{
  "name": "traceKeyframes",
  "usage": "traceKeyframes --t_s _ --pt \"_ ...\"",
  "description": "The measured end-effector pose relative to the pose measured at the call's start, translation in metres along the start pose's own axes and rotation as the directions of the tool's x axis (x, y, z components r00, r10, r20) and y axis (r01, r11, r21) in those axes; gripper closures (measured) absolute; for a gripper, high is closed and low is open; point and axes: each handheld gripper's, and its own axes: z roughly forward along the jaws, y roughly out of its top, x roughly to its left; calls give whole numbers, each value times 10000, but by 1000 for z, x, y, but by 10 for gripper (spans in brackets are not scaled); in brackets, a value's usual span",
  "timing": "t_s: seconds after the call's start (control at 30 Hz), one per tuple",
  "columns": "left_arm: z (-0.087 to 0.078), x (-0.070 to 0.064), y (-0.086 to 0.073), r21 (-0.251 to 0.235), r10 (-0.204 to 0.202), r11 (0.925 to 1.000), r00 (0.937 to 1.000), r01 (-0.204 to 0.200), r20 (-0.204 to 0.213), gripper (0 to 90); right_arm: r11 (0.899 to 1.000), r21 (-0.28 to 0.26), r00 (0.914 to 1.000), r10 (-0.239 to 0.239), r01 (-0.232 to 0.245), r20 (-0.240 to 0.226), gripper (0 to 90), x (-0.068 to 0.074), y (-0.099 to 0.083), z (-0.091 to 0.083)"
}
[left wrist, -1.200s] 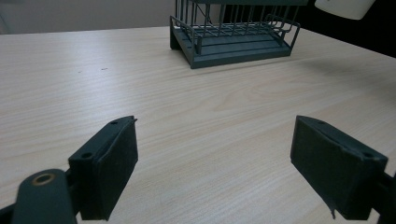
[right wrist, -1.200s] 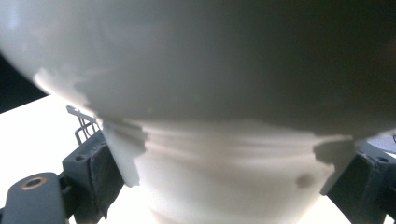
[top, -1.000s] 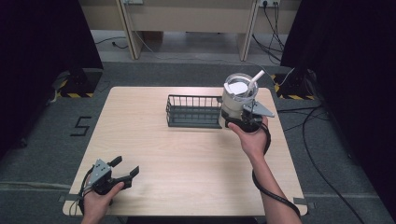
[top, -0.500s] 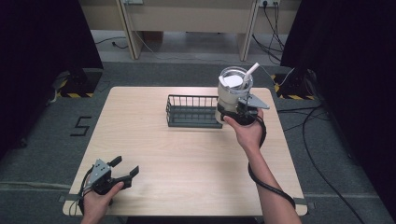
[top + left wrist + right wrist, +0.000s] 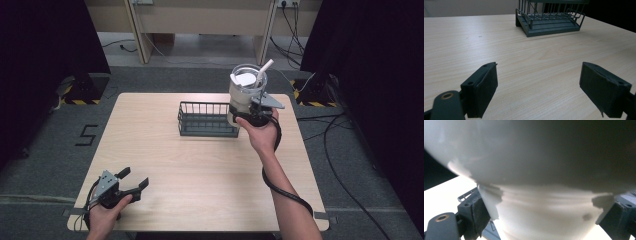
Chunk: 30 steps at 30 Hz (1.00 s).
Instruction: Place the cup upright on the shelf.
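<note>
In the high view the right gripper (image 5: 239, 111) is clamped on the lower part of a clear cup (image 5: 246, 91) with a white lid and a white straw (image 5: 263, 70), held upright in the air right of centre in the upper half of the frame, just over the right end of the dark wire basket (image 5: 206, 120). In the right gripper view the cup's pale wall (image 5: 544, 217) sits between the two jaws, touching both. The left gripper (image 5: 131, 182) rests at the lower left of the worktop (image 5: 200, 170) with its jaws wide apart and nothing between them, well apart from the basket.

Pale matt wood-grain table (image 5: 200, 170), dark wire basket (image 5: 207, 120), glossy clear cup (image 5: 245, 92)
</note>
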Motion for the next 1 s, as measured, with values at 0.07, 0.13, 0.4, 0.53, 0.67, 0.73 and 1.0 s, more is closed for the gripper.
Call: traceKeyframes --t_s 0.07,0.13,0.4,0.53,0.67,0.73,1.0 --pt "0 0 0 -2 -6 10000 10000 6 7 144 10000 40 10000 27 -27 -32 119 1 3 3" --pt "0 0 0 -5 -2 10000 10000 2 13 144 10000 50 10000 -20 21 -41 119 2 5 6" --pt "0 0 0 -40 -50 10000 10000 50 16 144 10000 75 9999 -45 46 -134 119 7 13 20" --pt "0 0 0 -38 -58 10000 10000 58 26 144 9999 96 9998 -42 44 -202 120 9 16 29" --pt "0 1 0 -41 -73 10000 10000 73 27 144 9999 144 9997 -43 46 -225 119 11 18 37" --pt "0 1 0 -42 -69 10000 10000 69 26 144 9999 152 9997 5 -1 -258 120 13 19 41" --pt "0 1 0 -52 -103 9999 9999 103 30 144 9996 269 9997 98 -93 -207 119 13 18 56"
